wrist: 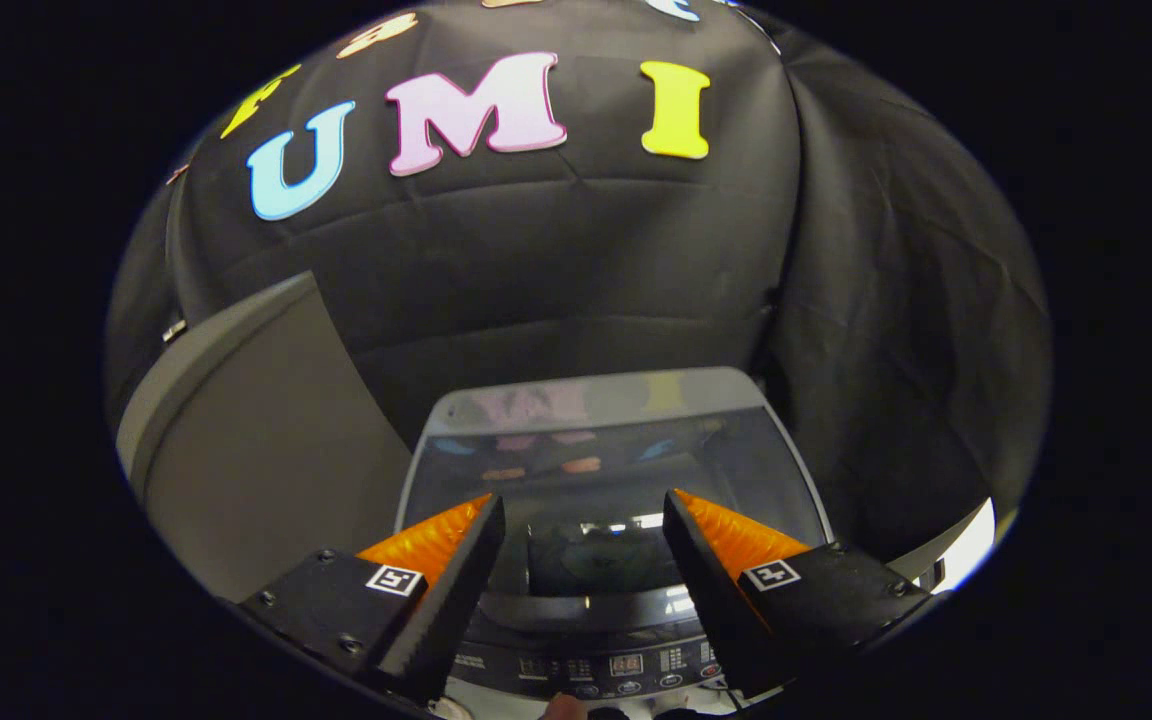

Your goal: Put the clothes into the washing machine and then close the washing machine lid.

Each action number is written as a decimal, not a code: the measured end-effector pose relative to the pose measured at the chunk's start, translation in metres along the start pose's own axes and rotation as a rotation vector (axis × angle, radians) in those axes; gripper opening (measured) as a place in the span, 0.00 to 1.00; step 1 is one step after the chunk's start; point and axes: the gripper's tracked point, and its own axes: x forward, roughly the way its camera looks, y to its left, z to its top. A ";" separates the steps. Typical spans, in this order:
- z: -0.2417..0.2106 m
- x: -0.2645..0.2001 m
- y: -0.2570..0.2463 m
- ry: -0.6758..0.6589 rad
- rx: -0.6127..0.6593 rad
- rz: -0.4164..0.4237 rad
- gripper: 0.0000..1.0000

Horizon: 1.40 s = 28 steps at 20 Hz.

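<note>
The gripper [584, 535] hung above the washing machine [596, 665], jaws wide and empty. The lid [616, 440] lay down over the tub, just beyond the control panel [626, 668]. No clothes were visible. Judged stage: closing complete, or loading not begun.

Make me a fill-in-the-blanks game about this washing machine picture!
1. The fingers of the gripper are ___ and hold nothing.
2. The control panel with its buttons lies ___ the two fingers.
3. The cloth wall behind the washing machine is coloured ___.

Missing words: open; between; black.
</note>
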 end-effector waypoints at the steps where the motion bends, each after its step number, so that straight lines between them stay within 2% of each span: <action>1: 0.018 -0.005 0.005 -0.035 0.010 0.005 1.00; 5: 0.096 -0.034 0.027 -0.189 0.030 0.031 1.00; 8: 0.151 -0.067 0.038 -0.345 -0.011 0.029 1.00; 14: 0.226 -0.129 0.060 -0.603 -0.057 0.055 0.99; 20: 0.263 -0.160 0.067 -0.713 -0.027 0.055 0.99; 28: 0.256 -0.162 0.062 -0.717 -0.011 0.057 0.99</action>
